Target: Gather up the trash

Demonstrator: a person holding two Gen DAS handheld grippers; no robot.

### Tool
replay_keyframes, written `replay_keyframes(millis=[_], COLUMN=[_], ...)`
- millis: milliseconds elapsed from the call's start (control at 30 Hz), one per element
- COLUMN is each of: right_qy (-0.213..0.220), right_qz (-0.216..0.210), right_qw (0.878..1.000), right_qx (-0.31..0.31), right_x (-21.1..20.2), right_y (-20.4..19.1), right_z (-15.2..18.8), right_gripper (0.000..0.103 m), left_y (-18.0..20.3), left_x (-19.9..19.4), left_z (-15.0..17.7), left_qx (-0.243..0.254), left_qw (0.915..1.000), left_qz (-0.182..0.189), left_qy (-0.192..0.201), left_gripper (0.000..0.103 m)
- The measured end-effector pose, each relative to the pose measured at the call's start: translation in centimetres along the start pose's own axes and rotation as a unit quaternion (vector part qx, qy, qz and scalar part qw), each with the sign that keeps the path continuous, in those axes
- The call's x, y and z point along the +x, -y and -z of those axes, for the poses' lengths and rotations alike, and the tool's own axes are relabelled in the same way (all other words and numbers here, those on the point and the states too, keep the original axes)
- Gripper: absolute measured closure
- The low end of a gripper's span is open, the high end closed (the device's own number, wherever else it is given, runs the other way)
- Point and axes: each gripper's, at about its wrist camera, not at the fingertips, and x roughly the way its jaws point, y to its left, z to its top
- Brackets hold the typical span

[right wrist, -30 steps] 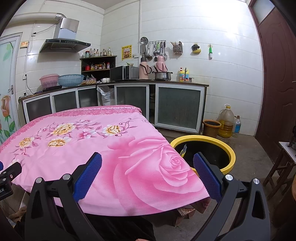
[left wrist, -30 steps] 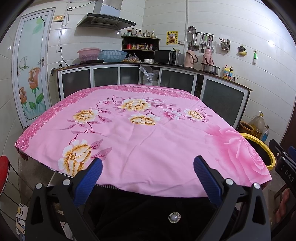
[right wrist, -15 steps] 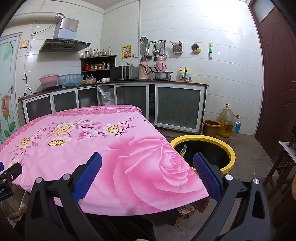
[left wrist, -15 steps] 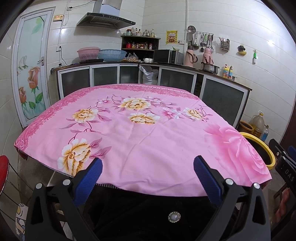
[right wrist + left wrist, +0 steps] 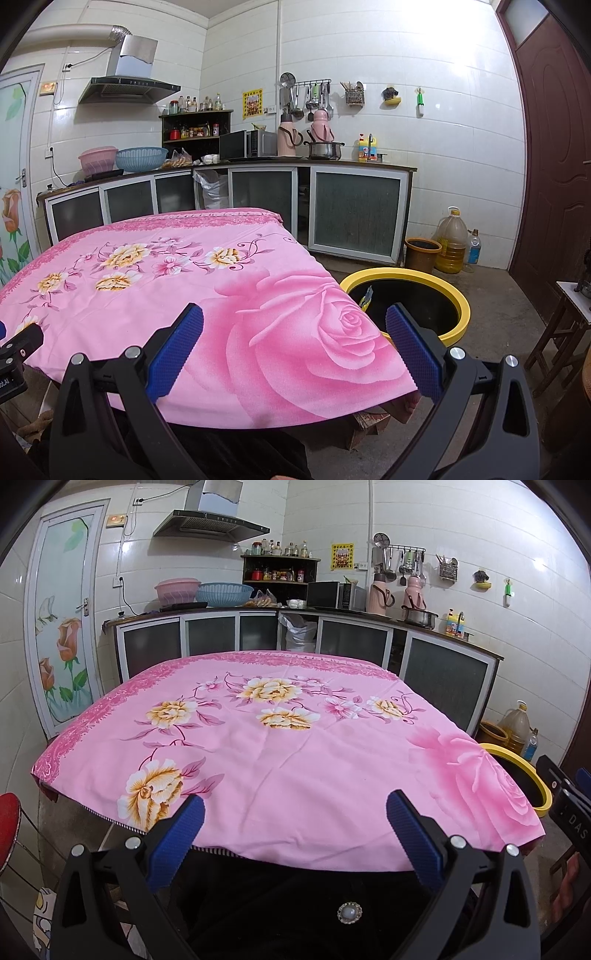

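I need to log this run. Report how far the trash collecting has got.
Done: the pink tablecloth shows no trash, and a yellow wrapper lies in the yellow-rimmed bin. In hand: nothing; left claw and right claw are open and empty. Left: no trash in view.

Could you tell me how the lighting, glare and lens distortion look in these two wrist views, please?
Left wrist view: even light, strong fisheye bowing of the tablecloth and the cabinets, dark vignette corners. Right wrist view: blown-out glare on the tiled wall at upper right, the door curves, everything reasonably sharp.
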Motion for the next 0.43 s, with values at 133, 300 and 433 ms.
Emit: replay_keyframes(millis=[133, 300, 433], right_qy=[-0.001, 0.000, -0.001], right_qz=[0.000, 0.000, 0.000], right_qw=[1.000, 1.000, 1.000], right_qx=[0.000, 0.000, 0.000], right_x=[0.00, -0.03, -0.05], right_y=[0.01, 0.07, 0.07], right_z=[0.00, 0.03, 0.05], right_gripper=[0.008, 0.008, 0.008], left_y=[-0.24, -0.52, -0.53], left_x=[0.22, 0.54, 0.59], left_z=[-0.07, 0.04, 0.14], left_qx=[-0.005, -0.011, -0.011], left_qw=[1.0000, 0.9998, 0.9998], left_qz=[0.004, 0.011, 0.010], left_qy=[-0.004, -0.014, -0.016], left_gripper=[0.008, 0.008, 0.008])
